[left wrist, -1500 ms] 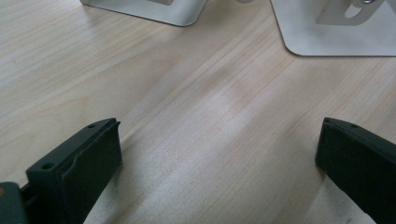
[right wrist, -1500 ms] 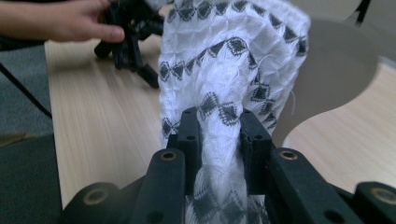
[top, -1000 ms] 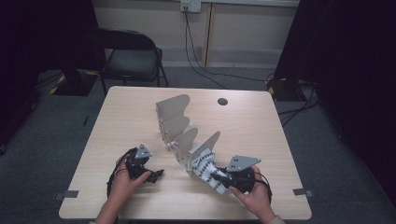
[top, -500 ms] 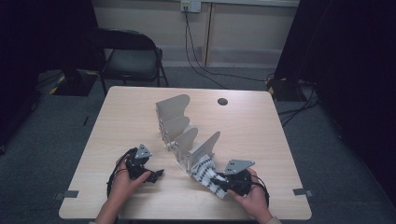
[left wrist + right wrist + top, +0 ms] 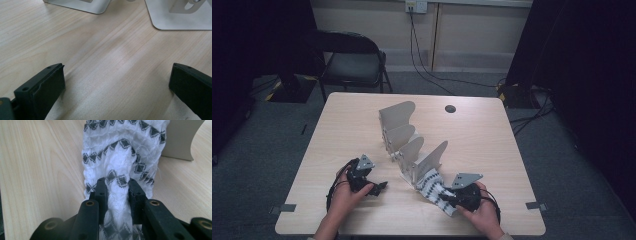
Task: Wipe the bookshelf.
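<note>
A white sock (image 5: pixel 120 157) with black diamond bands lies stretched from the nearest fin of a grey metal rack (image 5: pixel 412 145) toward the table's front edge (image 5: pixel 434 190). My right gripper (image 5: pixel 117 185) is shut on a bunched fold of that sock, low over the table at the front right (image 5: pixel 457 200). My left gripper (image 5: pixel 374 187) rests on the wood at the front left, jaws wide apart (image 5: pixel 116 72) with only bare tabletop between them. The rack's flat feet (image 5: pixel 180 15) lie just beyond its jaws.
The rack has several upright curved fins running in a row from mid table to the front. A dark round grommet (image 5: pixel 450 108) sits at the back right of the table (image 5: pixel 492 145). A black chair (image 5: pixel 354 55) stands behind the table, cables trail on the floor.
My right hand has sunk a little toward the table's front edge, drawing the sock out flatter. The left hand has stayed where it was.
</note>
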`<state>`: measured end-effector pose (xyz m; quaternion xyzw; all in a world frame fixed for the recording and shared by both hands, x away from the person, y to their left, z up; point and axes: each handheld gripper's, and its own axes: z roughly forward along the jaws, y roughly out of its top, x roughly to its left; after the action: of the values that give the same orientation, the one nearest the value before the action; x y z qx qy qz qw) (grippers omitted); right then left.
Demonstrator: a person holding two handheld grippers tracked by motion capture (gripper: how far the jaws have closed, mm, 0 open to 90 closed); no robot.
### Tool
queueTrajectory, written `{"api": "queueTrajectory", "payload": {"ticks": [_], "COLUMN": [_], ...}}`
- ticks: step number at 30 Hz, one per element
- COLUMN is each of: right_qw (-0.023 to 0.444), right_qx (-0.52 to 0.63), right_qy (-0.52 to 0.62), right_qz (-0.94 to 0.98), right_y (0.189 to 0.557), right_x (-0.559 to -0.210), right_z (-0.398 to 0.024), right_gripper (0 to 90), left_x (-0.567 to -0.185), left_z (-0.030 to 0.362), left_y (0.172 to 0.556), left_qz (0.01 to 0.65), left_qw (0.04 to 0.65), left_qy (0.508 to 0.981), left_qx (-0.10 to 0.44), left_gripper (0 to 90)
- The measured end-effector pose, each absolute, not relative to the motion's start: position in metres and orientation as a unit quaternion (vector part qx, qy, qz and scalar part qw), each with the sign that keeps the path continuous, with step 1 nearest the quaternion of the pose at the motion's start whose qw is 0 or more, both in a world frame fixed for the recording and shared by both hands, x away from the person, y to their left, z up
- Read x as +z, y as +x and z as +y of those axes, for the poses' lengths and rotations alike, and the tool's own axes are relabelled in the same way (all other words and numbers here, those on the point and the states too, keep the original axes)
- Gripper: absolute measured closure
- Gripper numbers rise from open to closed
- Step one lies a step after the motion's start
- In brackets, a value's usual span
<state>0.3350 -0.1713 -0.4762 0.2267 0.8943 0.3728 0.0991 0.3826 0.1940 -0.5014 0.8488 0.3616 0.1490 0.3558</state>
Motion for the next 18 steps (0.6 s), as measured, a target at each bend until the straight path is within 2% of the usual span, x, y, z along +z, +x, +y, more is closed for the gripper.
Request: {"api": "queueTrajectory", "payload": {"ticks": [18], "right_qw": [0.080], "right_qx": [0.362], "right_qy": [0.234], "right_qz": [0.899], "right_y": [0.3320], "right_x": [-0.4822], "right_z": [-0.1801], "right_gripper": [73.4], "left_x": [-0.5015], "left_z": [0.1939], "left_y": [0.3826], "left_qz": [0.362], "left_qw": [0.356], "left_qy": [0.849], "left_qx": [0.149], "left_gripper": [0.0]}}
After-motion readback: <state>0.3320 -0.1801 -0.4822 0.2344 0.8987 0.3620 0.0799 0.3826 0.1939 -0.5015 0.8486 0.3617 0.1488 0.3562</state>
